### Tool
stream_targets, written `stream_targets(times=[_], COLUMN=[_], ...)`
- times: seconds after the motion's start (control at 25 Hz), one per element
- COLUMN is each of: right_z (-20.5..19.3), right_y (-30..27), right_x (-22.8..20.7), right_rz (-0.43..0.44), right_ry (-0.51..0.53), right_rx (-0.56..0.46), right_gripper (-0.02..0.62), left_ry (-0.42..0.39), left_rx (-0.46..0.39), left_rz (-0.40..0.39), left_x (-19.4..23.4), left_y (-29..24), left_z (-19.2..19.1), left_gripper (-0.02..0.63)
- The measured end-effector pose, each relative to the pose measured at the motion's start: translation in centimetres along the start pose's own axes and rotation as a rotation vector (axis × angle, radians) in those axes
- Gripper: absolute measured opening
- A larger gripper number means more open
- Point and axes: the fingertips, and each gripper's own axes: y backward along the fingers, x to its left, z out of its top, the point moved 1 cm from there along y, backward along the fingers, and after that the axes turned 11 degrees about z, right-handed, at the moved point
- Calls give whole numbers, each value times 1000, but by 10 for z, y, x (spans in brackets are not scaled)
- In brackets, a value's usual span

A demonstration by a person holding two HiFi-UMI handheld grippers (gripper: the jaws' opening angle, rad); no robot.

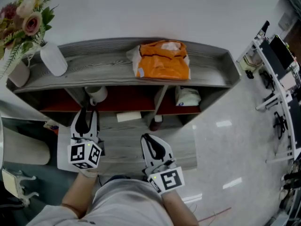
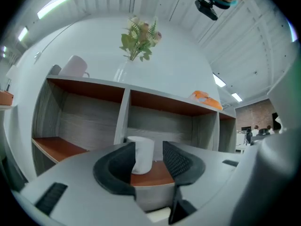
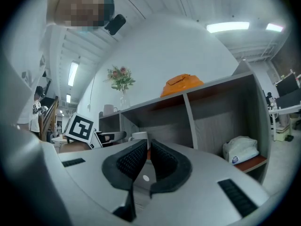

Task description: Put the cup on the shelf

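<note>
**Head view w/ both gripper views.** The L gripper (image 1: 88, 111) is pointing level into the grey shelf unit (image 1: 103, 68), its jaws standing wide apart. The white cup (image 1: 98, 94) is standing upright on the red-brown inner board just right of a divider, showing between the pads w/o either one pressing on it. The R gripper (image 1: 146, 138) is hovering in front of the unit, jaws drawn together on nothing. On the top board an orange bag (image 1: 163, 60) is lying mid-way & a white mug (image 1: 53, 59) is standing near the left end.

Cup (image 1: 98, 94) inside shelf (image 1: 106, 68), bag (image 1: 163, 60) atop
</note>
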Motion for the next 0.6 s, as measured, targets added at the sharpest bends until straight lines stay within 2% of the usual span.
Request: stream_targets(times=[0.28, 0.6], right_z=[4, -8], right_y=[-36, -70], right_x=[23, 56], right_rz=[123, 283], right_ry=[-29, -20], right_rx=[-32, 11], right_gripper=[34, 34], left_ry=[48, 72], left_rx=[47, 48], left_rz=[-102, -93], left_x=[9, 41], left_y=[42, 83], left_z=[1, 5], left_gripper=[161, 103])
